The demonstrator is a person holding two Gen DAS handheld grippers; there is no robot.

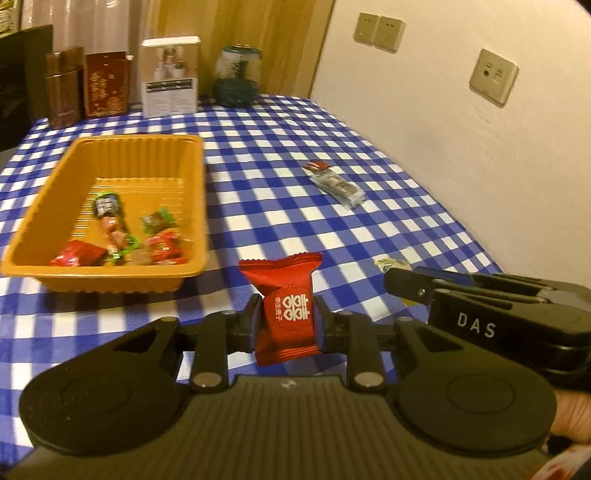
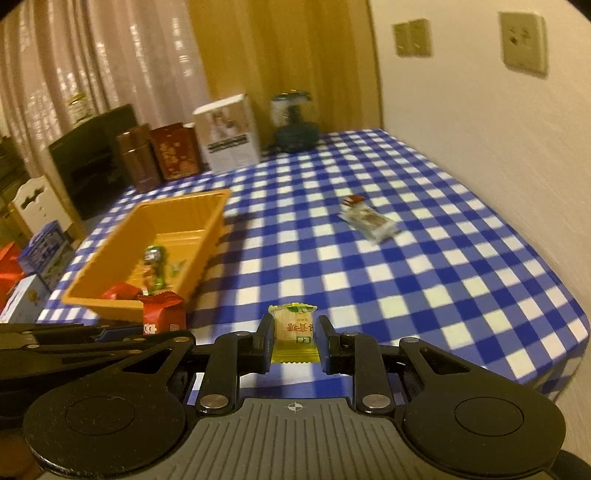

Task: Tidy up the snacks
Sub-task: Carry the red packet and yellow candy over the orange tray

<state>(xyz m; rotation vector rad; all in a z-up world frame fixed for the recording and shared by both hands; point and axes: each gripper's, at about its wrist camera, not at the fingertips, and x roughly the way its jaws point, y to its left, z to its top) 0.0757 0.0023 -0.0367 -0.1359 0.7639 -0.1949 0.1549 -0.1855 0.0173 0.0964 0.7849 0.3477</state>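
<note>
Yellow candy packet [image 2: 294, 332] between right tongs [image 2: 294, 341], orange tray [image 2: 207, 240] beyond.

— From my feed, the table [image 1: 280, 155] wears a blue-and-white checked cloth and butts against a cream wall [image 1: 461, 122] at three o'clock.

— Anything on that wall?

— Beige switch plates [image 1: 379, 32] and a socket plate [image 1: 494, 76], up around one o'clock. At twelve I see tan curtains [image 2: 280, 55], with sheer pinkish ones [image 2: 99, 62] toward eleven.

— Furniture?

— A dark cabinet [image 2: 92, 158] at ten o'clock and a white carved chair back [image 2: 38, 201] near nine. The light is warm and dim.
</note>
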